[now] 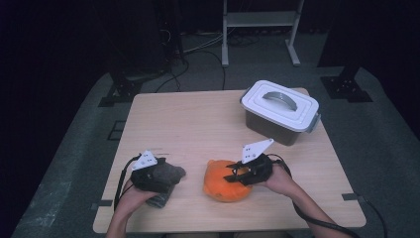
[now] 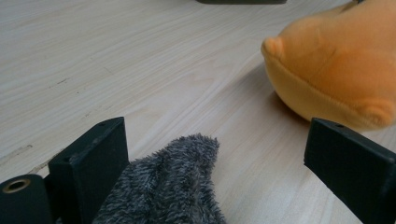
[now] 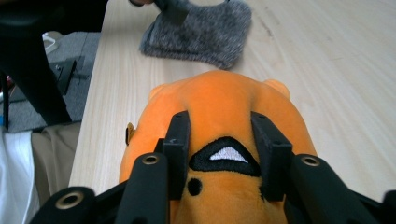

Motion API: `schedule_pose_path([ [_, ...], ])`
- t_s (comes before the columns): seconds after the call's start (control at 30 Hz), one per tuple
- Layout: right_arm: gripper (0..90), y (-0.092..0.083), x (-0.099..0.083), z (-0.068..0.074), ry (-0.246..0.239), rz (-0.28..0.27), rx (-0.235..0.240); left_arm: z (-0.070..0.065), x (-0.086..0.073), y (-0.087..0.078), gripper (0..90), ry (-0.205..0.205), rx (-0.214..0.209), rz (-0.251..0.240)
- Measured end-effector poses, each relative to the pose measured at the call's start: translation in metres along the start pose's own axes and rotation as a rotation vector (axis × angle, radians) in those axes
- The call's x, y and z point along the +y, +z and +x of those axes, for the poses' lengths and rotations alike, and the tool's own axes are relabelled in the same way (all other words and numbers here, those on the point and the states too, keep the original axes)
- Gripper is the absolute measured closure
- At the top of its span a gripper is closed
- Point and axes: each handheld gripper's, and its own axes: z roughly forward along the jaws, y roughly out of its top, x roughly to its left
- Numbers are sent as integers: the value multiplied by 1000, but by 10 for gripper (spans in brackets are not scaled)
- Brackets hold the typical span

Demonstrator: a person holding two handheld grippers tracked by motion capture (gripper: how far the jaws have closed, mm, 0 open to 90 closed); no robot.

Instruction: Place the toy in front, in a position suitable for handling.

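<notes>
The right gripper (image 3: 223, 156) straddles the orange plush toy (image 3: 224, 116), fingers (image 3: 180, 140) seemingly just pinching its embroidered mouth. Beyond the toy on the surface (image 3: 322, 70) lies the grey fuzzy cloth (image 3: 205, 32), where the left gripper (image 2: 215, 154) rests, fingers spread.

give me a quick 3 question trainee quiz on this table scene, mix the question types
1. True or false: the storage box at the far right of the table has its lid on.
2. Which thing lies between the jaws of the right gripper? A) grey fuzzy cloth B) orange plush toy C) box handle
3. Fill in: the left gripper, jaws wide apart, has the ____ cloth between them.

Key: 1 true. 2 B, the orange plush toy, with the pads pressing into its face. 3 grey, with the far jaw clear of it.
</notes>
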Motion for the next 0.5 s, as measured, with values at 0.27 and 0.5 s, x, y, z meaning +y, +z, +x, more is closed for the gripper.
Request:
schedule_pose_path([
  [0.27, 468, -3, -6, 1, 6, -28, 6, 2, -3, 2, 85, 10, 1, 14],
  [0.5, 354, -10, -7, 3, 42, -73, -5, 5, -5, 3, 137, 28, 17, 24],
])
